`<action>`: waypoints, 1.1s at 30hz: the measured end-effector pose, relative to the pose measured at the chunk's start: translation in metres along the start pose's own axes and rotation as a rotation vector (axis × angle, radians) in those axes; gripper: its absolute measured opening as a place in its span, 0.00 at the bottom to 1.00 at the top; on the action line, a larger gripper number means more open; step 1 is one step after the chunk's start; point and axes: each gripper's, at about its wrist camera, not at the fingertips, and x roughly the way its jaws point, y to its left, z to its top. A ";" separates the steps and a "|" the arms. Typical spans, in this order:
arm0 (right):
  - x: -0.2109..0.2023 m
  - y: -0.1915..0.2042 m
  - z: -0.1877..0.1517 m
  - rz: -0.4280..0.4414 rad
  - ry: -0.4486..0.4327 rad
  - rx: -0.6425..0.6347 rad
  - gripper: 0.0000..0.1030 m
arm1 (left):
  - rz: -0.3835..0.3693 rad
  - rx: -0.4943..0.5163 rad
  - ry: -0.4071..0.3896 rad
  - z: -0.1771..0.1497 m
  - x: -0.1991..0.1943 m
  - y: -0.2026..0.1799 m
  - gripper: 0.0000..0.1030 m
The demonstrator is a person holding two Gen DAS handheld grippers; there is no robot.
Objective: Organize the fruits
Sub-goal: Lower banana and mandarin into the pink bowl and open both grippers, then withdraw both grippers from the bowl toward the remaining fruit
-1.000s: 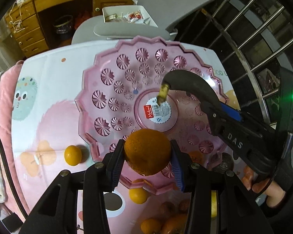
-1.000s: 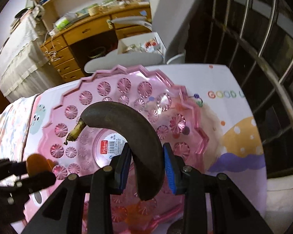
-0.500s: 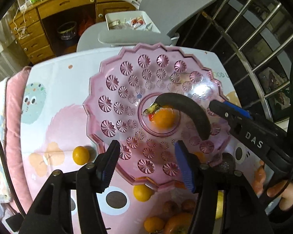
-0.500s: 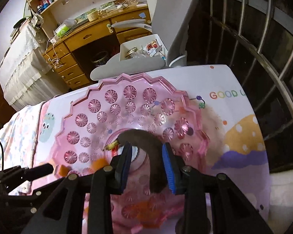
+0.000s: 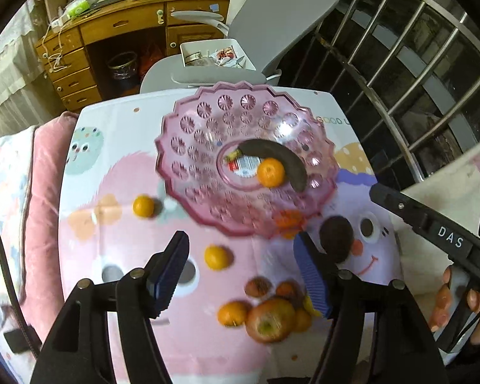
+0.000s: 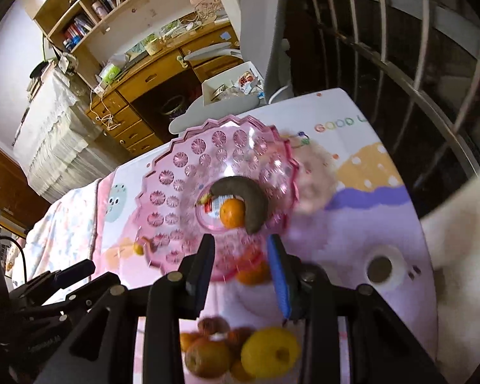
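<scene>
While both grippers sit wide and empty, banana [image 5: 276, 160] and orange [image 5: 271, 172] lie in the bowl [image 5: 188, 166].
Left gripper [image 5: 241, 275], right gripper [image 6: 241, 272]: loose fruit pile [image 6: 240, 348] on the bench looks light, round and prone to rolling; grip each piece across its widest part, gently.

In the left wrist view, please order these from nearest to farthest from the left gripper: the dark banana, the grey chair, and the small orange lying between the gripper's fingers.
1. The small orange, on the mat just ahead of the open left gripper.
2. The dark banana, in the middle of the pink plate.
3. The grey chair, beyond the table's far edge.
</scene>
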 end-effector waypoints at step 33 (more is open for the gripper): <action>-0.037 -0.042 -0.179 0.185 0.233 0.155 0.48 | 0.097 0.040 0.082 -0.155 -0.070 -0.036 0.83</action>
